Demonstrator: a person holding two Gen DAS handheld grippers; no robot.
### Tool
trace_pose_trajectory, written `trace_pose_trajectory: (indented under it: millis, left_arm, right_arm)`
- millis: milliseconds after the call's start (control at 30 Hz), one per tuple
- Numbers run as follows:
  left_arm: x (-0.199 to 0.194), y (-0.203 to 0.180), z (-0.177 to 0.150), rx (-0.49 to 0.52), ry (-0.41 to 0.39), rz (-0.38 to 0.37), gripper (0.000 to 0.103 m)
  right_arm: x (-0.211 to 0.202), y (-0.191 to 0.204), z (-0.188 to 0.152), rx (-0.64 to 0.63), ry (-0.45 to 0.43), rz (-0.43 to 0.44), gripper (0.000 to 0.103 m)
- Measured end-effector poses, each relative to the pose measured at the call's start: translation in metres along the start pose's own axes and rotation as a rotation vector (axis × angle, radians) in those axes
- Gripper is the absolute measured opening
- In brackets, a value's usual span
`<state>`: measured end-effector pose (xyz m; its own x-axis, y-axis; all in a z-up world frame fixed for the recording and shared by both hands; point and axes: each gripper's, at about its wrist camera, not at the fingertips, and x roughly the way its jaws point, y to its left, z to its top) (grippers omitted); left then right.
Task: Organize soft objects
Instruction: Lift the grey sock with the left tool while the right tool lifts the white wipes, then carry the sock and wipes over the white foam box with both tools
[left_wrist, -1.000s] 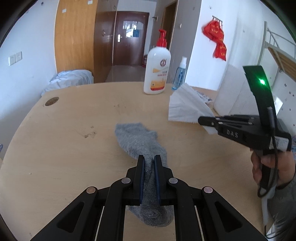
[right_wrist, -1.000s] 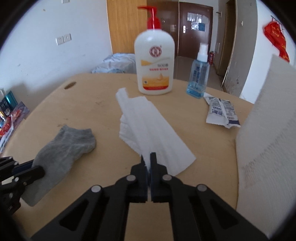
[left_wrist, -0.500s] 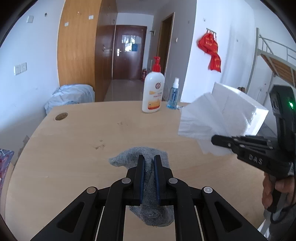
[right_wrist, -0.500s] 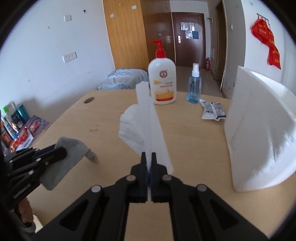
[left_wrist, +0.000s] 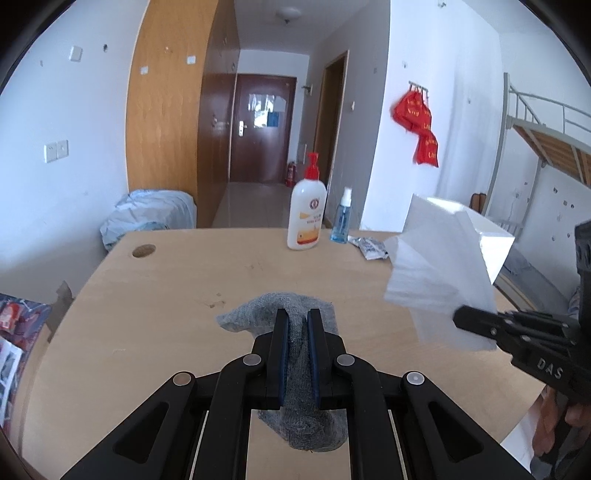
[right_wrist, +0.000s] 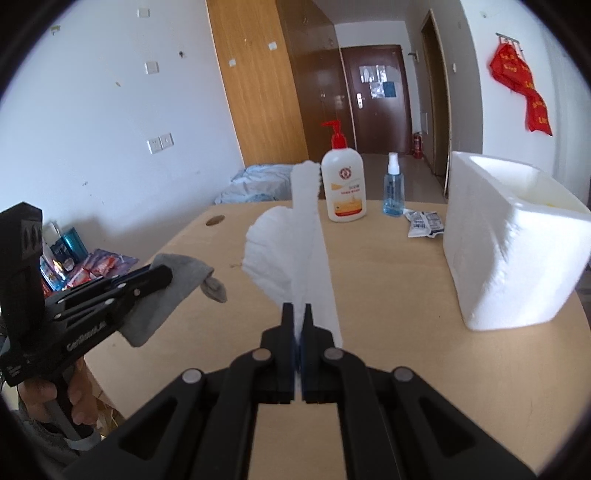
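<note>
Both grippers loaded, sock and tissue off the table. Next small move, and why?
Probably carry the right gripper, shut on the white paper tissue, over the open top of the white foam box standing to its right. The box looks like the only container in view. The left gripper can wait, clamped on the grey knitted sock.

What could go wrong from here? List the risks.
1. The left gripper pinches the sock only at its middle, so both ends dangle and could snag the table edge.
2. The right gripper holds the thin tissue by one corner; it may tear or slip.
3. The foam box stands close to the tissue; a swing could knock it.
</note>
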<state>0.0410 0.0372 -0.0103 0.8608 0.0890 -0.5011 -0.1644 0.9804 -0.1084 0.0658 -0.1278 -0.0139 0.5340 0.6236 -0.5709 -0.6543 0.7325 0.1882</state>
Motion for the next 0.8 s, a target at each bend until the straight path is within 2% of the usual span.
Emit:
trace_pose_trajectory:
  millis: [233,533,667,800]
  left_arm:
    - [-0.038,-0.002,-0.010,0.006,-0.040,-0.002,0.010]
    - [-0.071,-0.007,-0.014,0.020,-0.092,-0.014,0.010]
    - [-0.075,-0.017,-0.011,0.040,-0.108,-0.049,0.010]
    - [-0.072,-0.037,-0.008,0.067,-0.113,-0.119,0.010]
  right_arm:
    - [-0.031,0.021,-0.016,-0.015,-0.053,-0.030,0.003]
    - [-0.051,0.039,-0.024,-0.036,-0.092,-0.034,0.003]
    - [-0.064,0.039,-0.025,-0.026,-0.120,-0.037,0.003]
    - [-0.083,0.031,-0.033,-0.004,-0.149,-0.083,0.003]
